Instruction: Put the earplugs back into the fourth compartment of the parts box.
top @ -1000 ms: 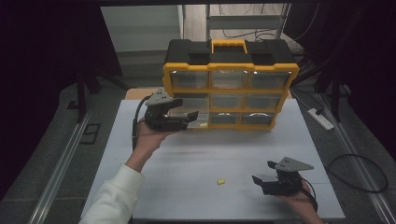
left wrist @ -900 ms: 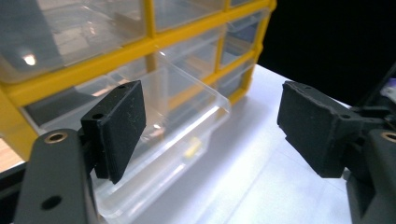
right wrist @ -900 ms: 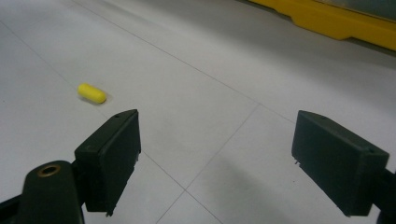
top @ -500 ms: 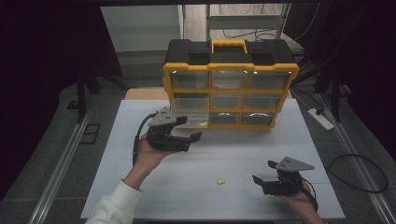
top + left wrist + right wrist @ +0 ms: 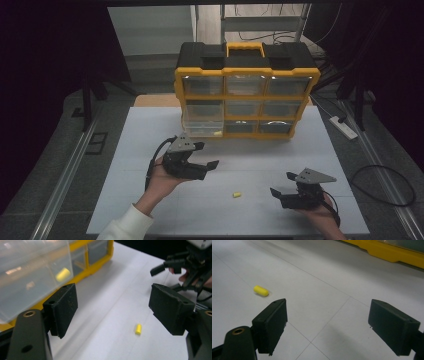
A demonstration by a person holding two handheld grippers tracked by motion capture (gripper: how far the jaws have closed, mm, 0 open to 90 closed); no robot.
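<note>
the clear drawer in the left gripper view is blurred and cut off by the top and left edges, and the small yellow piece behind its wall is only a smear. in the right gripper view the yellow organizer is cropped to a strip of its base. in the high view the contents of the organizer's dim upper drawers are too small to tell.

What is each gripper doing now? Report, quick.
Left gripper: open, holding nothing.
Right gripper: open, holding nothing.

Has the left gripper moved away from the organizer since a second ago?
Yes. In the high view the left gripper has drawn back from the yellow organizer toward the person, now nearer the small yellow piece on the table.
</note>
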